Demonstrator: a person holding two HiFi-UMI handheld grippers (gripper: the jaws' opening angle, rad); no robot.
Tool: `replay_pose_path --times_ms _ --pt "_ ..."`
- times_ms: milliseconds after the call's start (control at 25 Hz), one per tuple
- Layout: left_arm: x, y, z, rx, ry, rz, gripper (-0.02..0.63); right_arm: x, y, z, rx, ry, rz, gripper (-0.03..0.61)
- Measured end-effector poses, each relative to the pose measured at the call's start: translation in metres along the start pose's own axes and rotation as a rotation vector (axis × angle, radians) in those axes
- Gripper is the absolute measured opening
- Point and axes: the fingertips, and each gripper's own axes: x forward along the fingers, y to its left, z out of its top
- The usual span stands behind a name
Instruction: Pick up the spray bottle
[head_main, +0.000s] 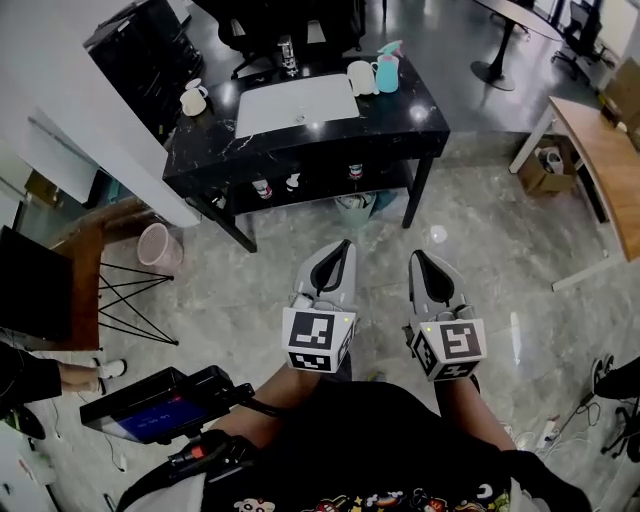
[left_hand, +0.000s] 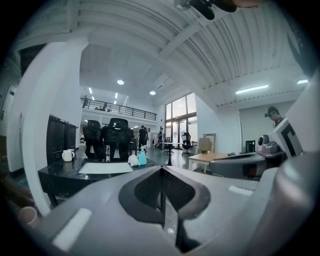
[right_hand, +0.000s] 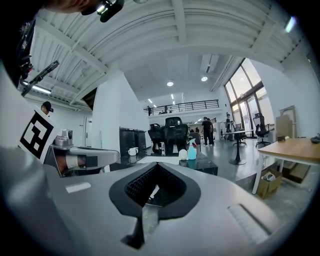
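On black table (head_main: 405, 108): spray bottle (head_main: 388, 70) upright | left gripper (head_main: 345, 245); right gripper (head_main: 417, 257): jaws together, empty

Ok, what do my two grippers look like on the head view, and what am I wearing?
The left gripper and right gripper match: pale grey tapered shells with black ribbed inner pads. Each carries a white cube printed with black square markers. The person's top is black, with a colourful print low on it.
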Motion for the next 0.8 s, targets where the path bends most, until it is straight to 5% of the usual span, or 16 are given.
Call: replay_pose_path --times_ms 440,800 --pt "0.128 0.132 0.038 0.027 -0.044 -0.139 0.002 0.166 0.001 0.033 -0.018 -0.030 -0.115 0.025" --pt "0.195 0.158 0.029 0.003 -0.006 -0.198 0.002 0.230 -0.028 0.034 -0.013 -0.006 -0.161 0.025"
